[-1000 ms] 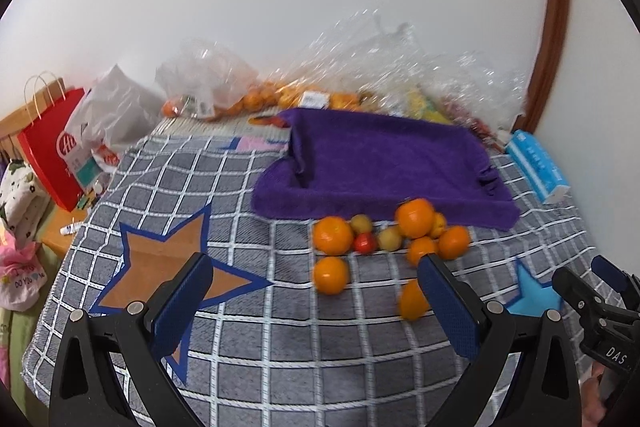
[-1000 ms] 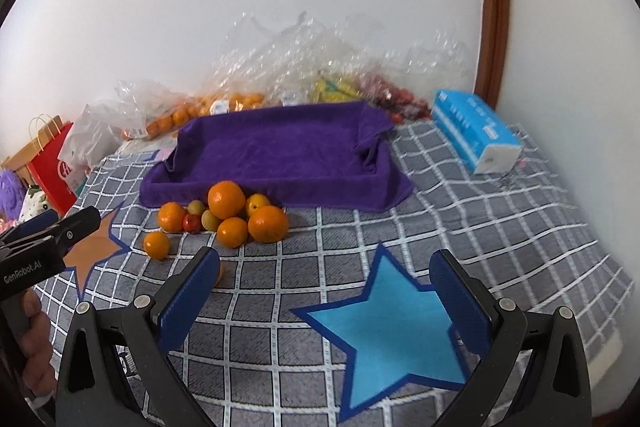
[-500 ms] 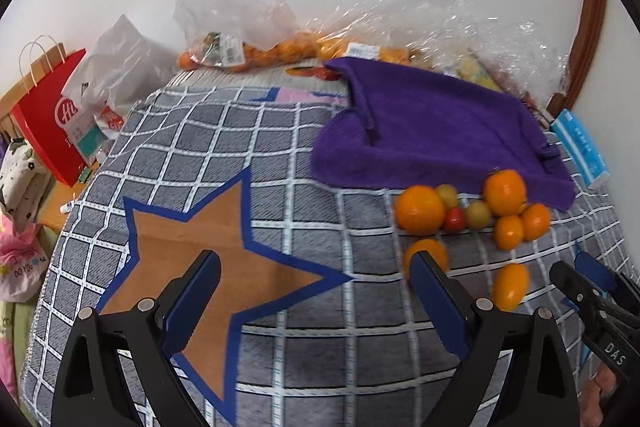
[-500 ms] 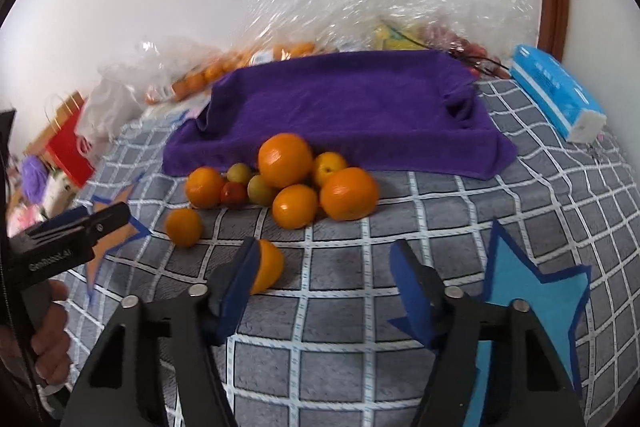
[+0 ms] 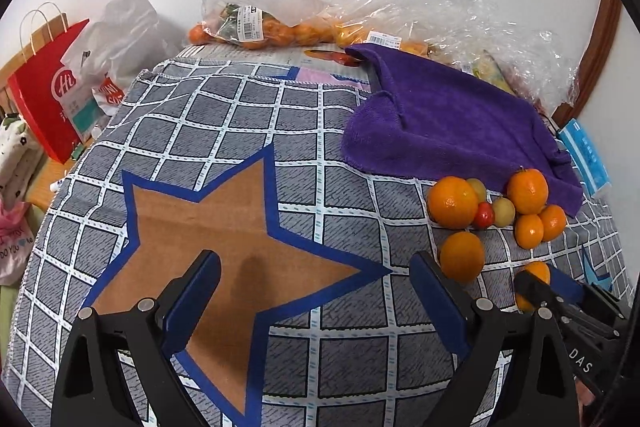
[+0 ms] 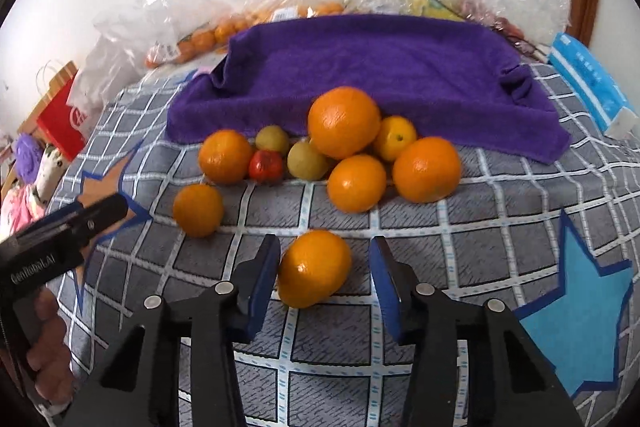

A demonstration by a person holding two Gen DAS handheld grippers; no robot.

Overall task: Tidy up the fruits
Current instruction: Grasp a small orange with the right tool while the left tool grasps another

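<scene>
Right gripper (image 6: 325, 269) is parked around the lone orange (image 6: 314, 268) at the bottom middle of its frame, jaws open, left pad about touching, right one apart. Looks like the pick-up step; next it needs to squeeze and lift. Left gripper (image 5: 316, 297) hangs wide open and empty over the brown star (image 5: 224, 239). The fruit pile (image 6: 340, 147) sits by the purple towel (image 6: 380, 67).

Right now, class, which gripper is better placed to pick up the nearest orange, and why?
The right gripper. Its open jaws already sit on either side of the nearest orange. The left gripper is open over the brown star, with no fruit between its jaws.
</scene>
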